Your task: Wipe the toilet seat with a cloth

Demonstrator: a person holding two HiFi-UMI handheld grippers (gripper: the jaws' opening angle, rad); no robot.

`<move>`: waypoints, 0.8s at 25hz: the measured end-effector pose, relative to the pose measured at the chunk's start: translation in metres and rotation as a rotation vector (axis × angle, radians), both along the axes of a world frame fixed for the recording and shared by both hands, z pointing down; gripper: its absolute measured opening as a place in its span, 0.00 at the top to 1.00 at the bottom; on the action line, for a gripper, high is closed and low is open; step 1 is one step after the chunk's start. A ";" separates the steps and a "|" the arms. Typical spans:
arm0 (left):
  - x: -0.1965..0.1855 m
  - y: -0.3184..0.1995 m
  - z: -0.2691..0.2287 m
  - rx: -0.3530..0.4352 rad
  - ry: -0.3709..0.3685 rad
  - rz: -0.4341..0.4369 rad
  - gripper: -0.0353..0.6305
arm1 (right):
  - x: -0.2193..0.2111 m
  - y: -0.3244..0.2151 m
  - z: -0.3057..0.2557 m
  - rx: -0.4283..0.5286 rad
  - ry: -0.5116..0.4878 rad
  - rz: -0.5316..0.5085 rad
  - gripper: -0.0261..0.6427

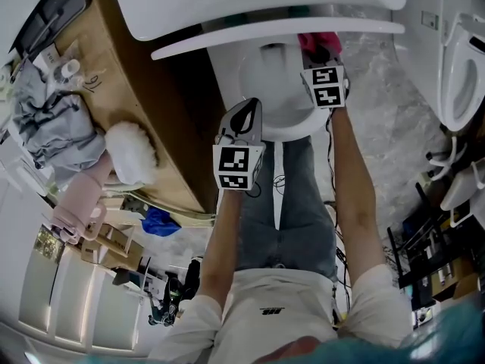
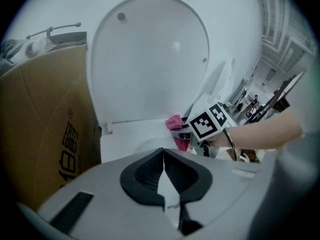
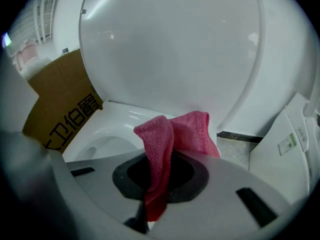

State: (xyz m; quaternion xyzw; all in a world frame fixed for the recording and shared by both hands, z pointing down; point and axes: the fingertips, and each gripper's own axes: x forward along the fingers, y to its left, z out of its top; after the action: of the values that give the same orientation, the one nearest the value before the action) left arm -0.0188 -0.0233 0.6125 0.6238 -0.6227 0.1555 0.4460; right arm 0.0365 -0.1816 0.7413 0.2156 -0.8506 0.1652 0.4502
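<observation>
Two grippers at toilet seat (image 1: 294,130): right gripper (image 1: 324,65) jaws clenched on pink cloth (image 1: 317,42) at 1 o'clock, ready to wipe; left gripper (image 1: 242,118) jaws closed, empty, parked clear at 7 o'clock.

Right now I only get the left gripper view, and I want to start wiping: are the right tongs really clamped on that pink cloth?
Observer: Yes. In the right gripper view the right gripper has its tongs shut on the pink cloth, which bunches up above them.
Operator: And where does my left gripper sit?
Observer: The head view shows the left gripper over the bowl's near rim, on the side of the cardboard box.
</observation>
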 end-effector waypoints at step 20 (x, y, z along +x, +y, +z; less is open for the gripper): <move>0.044 -0.005 -0.005 0.010 0.013 0.086 0.93 | 0.079 0.028 0.009 -0.024 0.077 0.049 0.93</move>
State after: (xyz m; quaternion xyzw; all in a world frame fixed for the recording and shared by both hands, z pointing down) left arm 0.0252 -0.0282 0.6079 0.6531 -0.5934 0.1673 0.4397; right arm 0.1159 -0.1531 0.7504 0.2370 -0.8251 0.1780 0.4810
